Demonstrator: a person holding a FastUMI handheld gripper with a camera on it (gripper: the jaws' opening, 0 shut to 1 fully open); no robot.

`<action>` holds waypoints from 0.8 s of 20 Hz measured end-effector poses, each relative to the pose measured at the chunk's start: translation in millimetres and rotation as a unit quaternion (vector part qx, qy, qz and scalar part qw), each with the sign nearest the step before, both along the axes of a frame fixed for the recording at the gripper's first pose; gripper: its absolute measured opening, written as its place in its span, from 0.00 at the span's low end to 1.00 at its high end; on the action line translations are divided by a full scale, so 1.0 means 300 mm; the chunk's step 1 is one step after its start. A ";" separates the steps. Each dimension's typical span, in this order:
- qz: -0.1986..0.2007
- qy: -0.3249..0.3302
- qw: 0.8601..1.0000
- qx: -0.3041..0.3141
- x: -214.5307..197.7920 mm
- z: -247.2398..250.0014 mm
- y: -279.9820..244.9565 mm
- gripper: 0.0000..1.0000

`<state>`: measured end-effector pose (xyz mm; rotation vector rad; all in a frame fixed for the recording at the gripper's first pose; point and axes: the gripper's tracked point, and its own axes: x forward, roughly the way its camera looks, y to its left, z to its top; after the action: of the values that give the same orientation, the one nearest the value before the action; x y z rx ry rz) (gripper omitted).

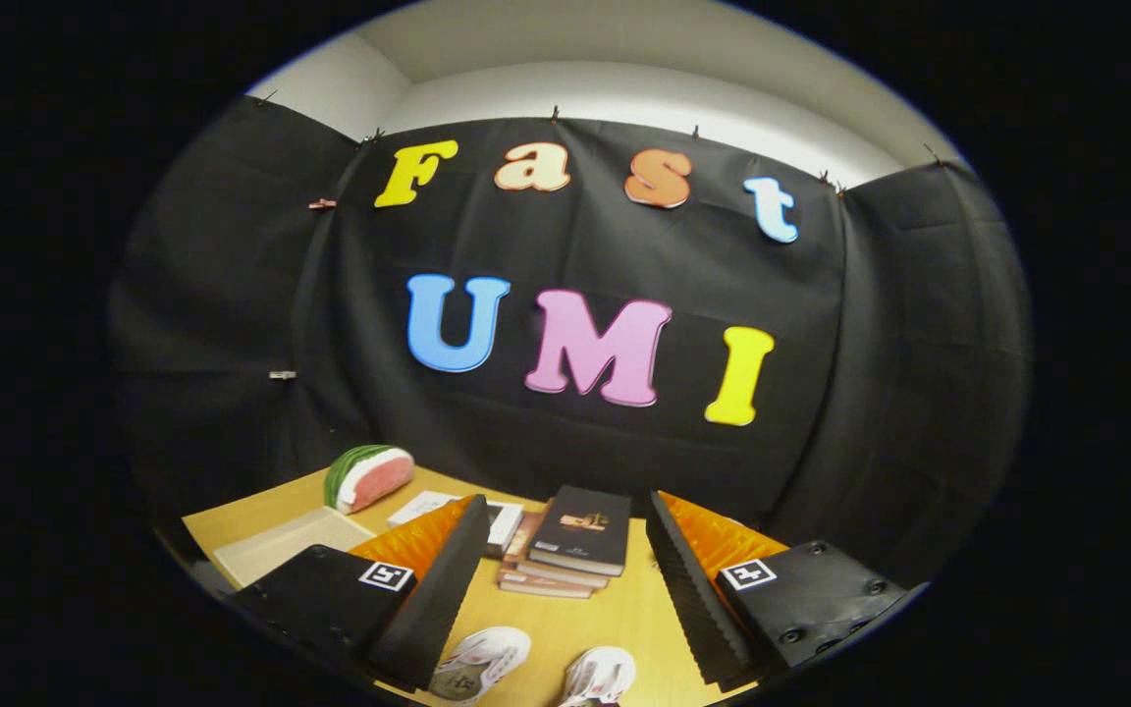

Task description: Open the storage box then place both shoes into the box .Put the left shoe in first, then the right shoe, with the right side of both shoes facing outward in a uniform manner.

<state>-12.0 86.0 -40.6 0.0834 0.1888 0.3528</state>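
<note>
Nearest, two white shoes on the wooden table (615, 614), one (480, 663) by the left finger, the other (600, 676) between the fingers. Gripper (565, 574) held above them, jaws spread wide, grasping nothing. Just beyond the fingertips, a stack of books (570, 545). Further left, a flat pale tray (276, 545) and a watermelon-slice toy (369, 476). Storage box not identifiable.

Table (615, 614): shoes (480, 660), books (565, 550)
</note>
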 end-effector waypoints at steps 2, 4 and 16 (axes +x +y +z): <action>0.061 0.049 0.996 0.030 -0.025 -0.064 0.095 0.97; 0.124 0.115 0.983 0.067 -0.068 -0.143 0.190 0.97; 0.248 0.435 0.829 0.248 -0.266 -0.571 0.496 0.98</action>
<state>-91.9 234.9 -211.9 0.7309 1.0420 0.8699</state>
